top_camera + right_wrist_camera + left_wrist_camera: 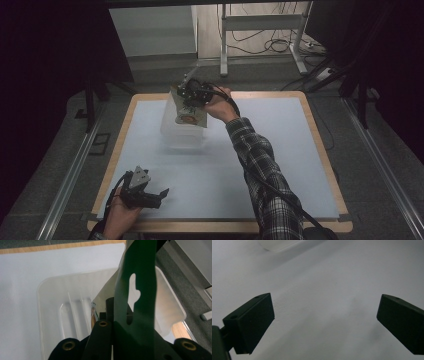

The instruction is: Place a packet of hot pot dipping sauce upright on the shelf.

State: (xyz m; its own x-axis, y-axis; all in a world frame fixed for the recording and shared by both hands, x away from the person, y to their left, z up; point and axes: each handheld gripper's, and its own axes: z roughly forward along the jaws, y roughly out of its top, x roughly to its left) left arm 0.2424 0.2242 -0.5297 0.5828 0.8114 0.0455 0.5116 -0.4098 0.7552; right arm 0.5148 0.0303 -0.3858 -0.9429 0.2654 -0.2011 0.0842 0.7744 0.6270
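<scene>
My right gripper (193, 99) hangs over a translucent white tray (176, 136) at the back middle of the table. It is shut on the green header of a flat packet (190, 119). In the right gripper view the jaws (112, 326) pinch that green card (140, 290) just below its hang hole, and the ribbed tray (55, 302) lies underneath. The packet's lower part dips toward the tray; I cannot tell whether it touches. My left gripper (161, 193) rests near the front left edge, open and holding nothing, its pads (252, 322) wide apart over the bare mat.
A white mat (260, 165) covers the wooden table (320, 150). A corner of the tray (277, 243) shows at the top of the left gripper view. Beyond the table stand a desk frame (260, 30) and floor cables.
</scene>
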